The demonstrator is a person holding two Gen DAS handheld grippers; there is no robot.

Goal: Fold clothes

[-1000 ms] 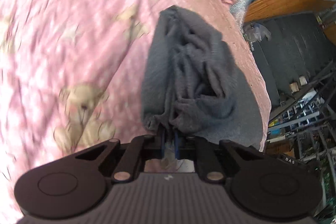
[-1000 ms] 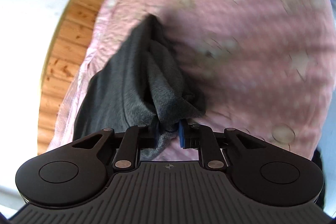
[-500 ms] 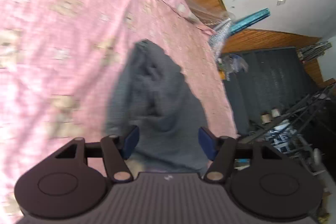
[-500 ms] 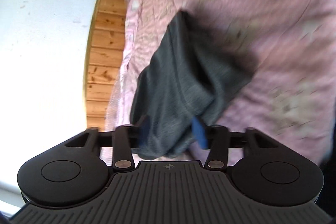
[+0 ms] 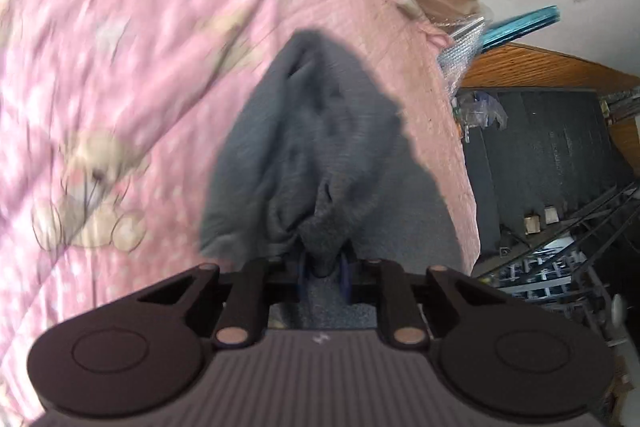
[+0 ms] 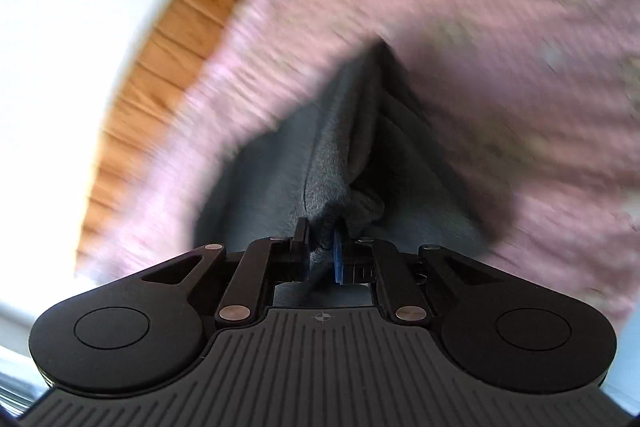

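Note:
A dark grey garment (image 5: 320, 147) lies bunched on a pink bedsheet (image 5: 120, 67) printed with teddy bears. In the left wrist view my left gripper (image 5: 323, 267) is closing, its blue pads pinching a gathered fold at the cloth's near edge. In the right wrist view the same grey garment (image 6: 352, 155) runs away from me in long folds, and my right gripper (image 6: 320, 247) is closing too, with a bunch of the fabric squeezed between its pads. Both views are blurred by motion.
The pink sheet (image 6: 500, 27) covers a bed with a wooden frame (image 6: 160, 67) against a white wall. Past the bed's right edge in the left wrist view are a dark mat (image 5: 560, 147), metal racks (image 5: 560, 259) and a teal roll (image 5: 520, 27).
Both grippers let go of the grey cloth and spread wide half a second ago, then closed again on new folds of it. Both views have shifted and blurred.

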